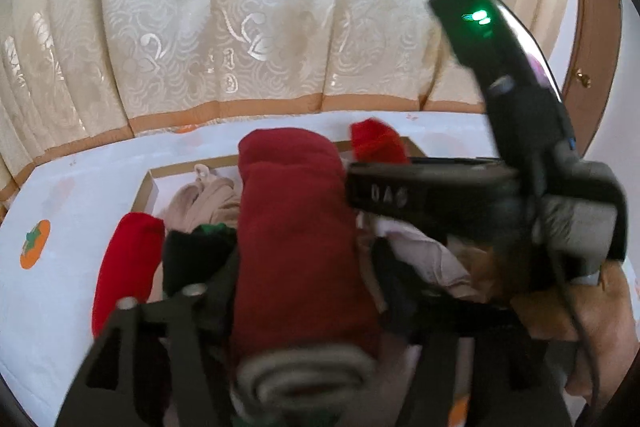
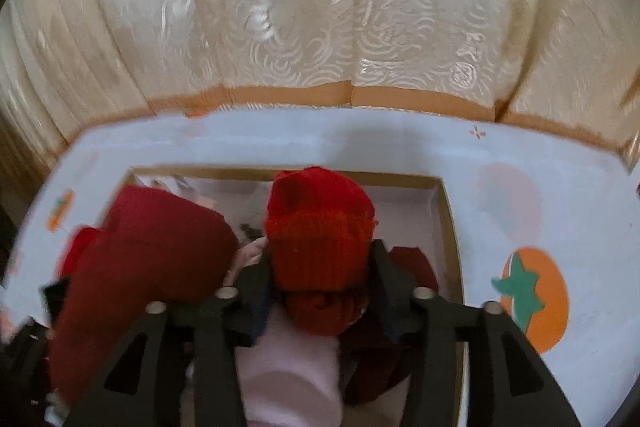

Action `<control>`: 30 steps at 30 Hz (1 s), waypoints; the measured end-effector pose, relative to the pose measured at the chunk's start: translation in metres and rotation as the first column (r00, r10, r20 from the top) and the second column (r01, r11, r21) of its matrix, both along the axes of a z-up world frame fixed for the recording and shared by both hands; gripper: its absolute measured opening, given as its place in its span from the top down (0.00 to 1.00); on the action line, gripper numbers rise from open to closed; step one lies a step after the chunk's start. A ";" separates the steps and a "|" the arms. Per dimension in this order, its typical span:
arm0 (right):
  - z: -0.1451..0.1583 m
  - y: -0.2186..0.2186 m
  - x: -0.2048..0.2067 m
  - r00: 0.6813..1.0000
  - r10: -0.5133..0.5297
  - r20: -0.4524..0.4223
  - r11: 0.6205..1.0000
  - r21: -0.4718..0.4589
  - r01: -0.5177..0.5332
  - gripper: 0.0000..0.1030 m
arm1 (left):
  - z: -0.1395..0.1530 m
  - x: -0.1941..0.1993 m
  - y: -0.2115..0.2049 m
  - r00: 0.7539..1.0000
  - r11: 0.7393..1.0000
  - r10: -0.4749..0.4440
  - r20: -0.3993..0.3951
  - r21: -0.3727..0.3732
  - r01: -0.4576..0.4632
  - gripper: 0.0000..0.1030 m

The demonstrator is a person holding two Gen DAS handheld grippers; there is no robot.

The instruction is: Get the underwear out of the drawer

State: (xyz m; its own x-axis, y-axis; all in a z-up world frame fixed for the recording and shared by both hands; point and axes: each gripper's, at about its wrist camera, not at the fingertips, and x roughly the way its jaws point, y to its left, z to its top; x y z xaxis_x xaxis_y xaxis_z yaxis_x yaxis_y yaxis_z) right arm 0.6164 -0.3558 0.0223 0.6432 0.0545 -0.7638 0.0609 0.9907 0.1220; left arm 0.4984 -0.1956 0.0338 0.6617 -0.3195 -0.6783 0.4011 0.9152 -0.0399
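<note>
So both tools are down over the open drawer point(image 2: 448, 227), a shallow brown-rimmed box set in a white surface point(image 1: 60, 287) with orange persimmon prints point(image 2: 536, 291) on it, and a cream patterned curtain point(image 1: 240, 27) hangs right behind. The left tool point(image 1: 306, 267) has its fingers spread fairly wide, with a fat dark red roll point(image 1: 296, 227) of underwear sitting between them. The fingers run close along its sides, but I can't see them squeezing in. That roll stands up out of the drawer's pile, roughly mid-drawer. The right tool point(image 2: 320, 259) is at a medium spread, with a bright red ribbed roll point(image 2: 320, 239) between its fingers. Same deal here: the fingers are right beside it with no visible pinch, and it's poking up near the drawer's back rim. From the left camera you can see the right tool's black body with a green light crossing in from the side, and the person's hand point(image 1: 600, 311) behind it. There's other stuff in the drawer too. A second bright red roll point(image 1: 128, 259) lies along the left edge, with something beige point(image 1: 208, 199) and a dark green-black bit point(image 1: 196, 251) next to it. A pale pink piece point(image 2: 288, 367) sits under the right tool, and a grey coiled band point(image 1: 304, 379) lies at the near end of the dark red roll. It's all pretty blurry, the right view especially.
</note>
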 end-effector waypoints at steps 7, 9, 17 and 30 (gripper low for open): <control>0.029 0.013 -0.045 0.998 0.032 0.054 0.998 0.057 -0.036 0.30 | 0.021 -0.046 0.009 0.984 0.993 0.048 0.171 0.096 -0.065 0.00; 0.033 0.019 -0.059 0.997 0.034 0.064 0.998 0.045 -0.037 0.30 | 0.023 -0.055 0.015 0.983 0.991 0.063 0.170 0.108 -0.082 0.00; 0.035 0.030 -0.116 0.997 0.015 0.076 0.995 0.101 -0.023 0.29 | 0.017 -0.083 0.043 0.988 0.989 0.105 0.111 0.093 -0.115 0.00; 0.053 0.068 -0.210 0.981 0.005 0.192 0.996 0.084 -0.022 0.29 | 0.010 -0.138 0.075 0.984 0.989 0.127 0.129 0.065 -0.136 0.00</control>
State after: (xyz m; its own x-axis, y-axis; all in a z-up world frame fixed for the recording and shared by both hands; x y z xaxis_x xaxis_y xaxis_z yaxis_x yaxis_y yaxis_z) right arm 0.4067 -0.2882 0.0750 0.7759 0.1240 -0.6186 0.0147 0.9767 0.2142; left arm 0.3605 -0.1205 0.0442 0.7748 -0.1767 -0.6070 0.2749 0.9588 0.0718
